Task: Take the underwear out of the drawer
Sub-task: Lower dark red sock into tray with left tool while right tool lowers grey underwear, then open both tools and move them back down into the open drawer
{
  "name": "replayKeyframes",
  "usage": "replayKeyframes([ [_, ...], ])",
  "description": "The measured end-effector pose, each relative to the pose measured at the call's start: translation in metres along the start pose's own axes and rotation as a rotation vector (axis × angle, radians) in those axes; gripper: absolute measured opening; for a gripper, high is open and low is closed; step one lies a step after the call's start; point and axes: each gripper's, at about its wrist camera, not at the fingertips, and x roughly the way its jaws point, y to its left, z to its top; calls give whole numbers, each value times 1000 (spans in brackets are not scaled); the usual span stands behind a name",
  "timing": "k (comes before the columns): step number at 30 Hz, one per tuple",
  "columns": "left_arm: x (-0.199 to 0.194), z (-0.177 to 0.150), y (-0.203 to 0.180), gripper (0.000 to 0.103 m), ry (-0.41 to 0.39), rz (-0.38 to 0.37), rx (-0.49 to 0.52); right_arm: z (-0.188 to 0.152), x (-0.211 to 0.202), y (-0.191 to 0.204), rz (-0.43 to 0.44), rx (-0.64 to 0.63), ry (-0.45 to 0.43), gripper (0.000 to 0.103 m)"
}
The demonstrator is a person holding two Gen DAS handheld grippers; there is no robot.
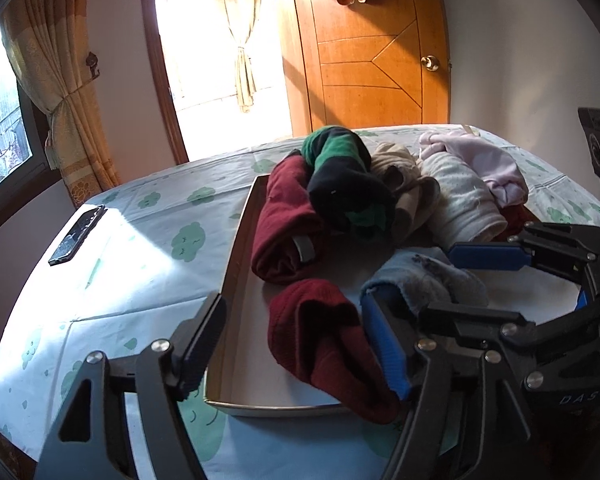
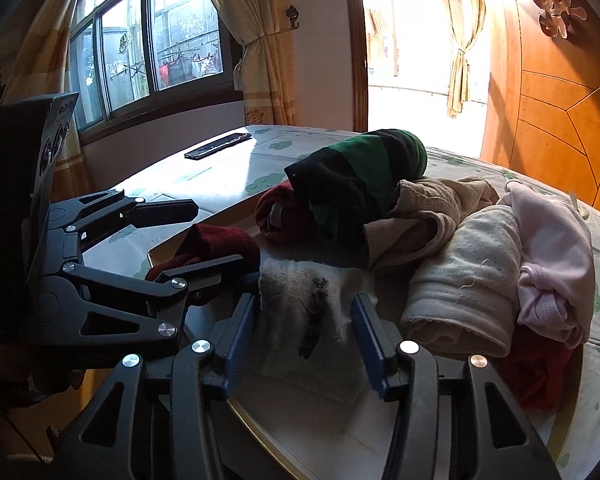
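The right wrist view shows the right gripper (image 2: pixel 306 344) with its blue pads apart and the pale grey folded cloth (image 2: pixel 312 312) lying loose between them, its long axis pointing away from the gripper, inside the shallow white drawer tray (image 2: pixel 340 444). The left gripper (image 1: pixel 296 352), also parted, straddles the tray's near corner beside the dark red roll (image 1: pixel 324 344). Behind the grey cloth the tray holds rolled maroon, green-black, beige, cream and pink garments.
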Motion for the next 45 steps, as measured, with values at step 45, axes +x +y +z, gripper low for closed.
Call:
replayKeyframes([
  [45, -55, -63, -30, 86, -29, -122, -127, -53, -71, 35, 29, -42, -70, 66],
])
